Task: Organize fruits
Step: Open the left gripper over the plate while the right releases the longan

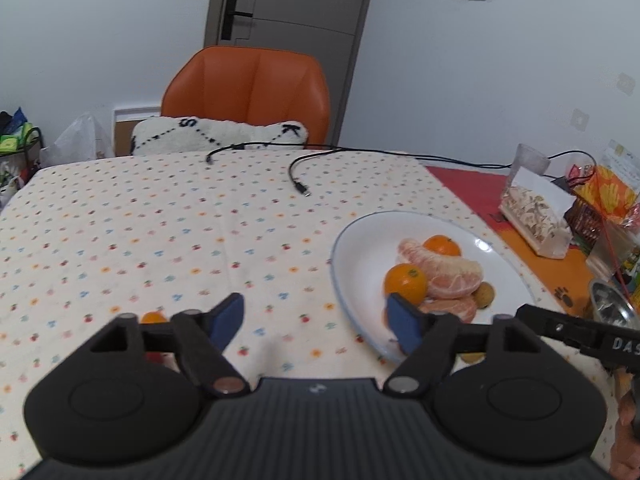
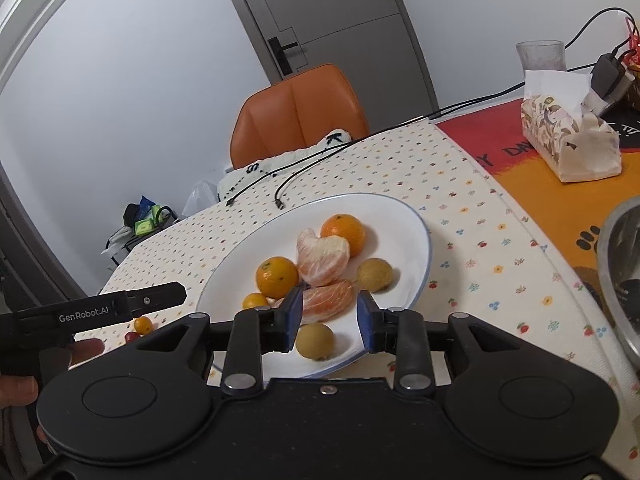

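We find the left gripper (image 1: pixel 316 322) released, jaws wide over bare counter (image 1: pixel 160 220), the plate (image 1: pixel 360 248) of fruit to their right. The right gripper (image 2: pixel 328 320) is released too; a longan (image 2: pixel 315 341) lies loose between its jaws on the plate's near rim.

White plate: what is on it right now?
On the white plate: two whole oranges, two peeled citrus pieces, two brown round fruits, one small orange fruit. The right gripper hides the plate's near edge.
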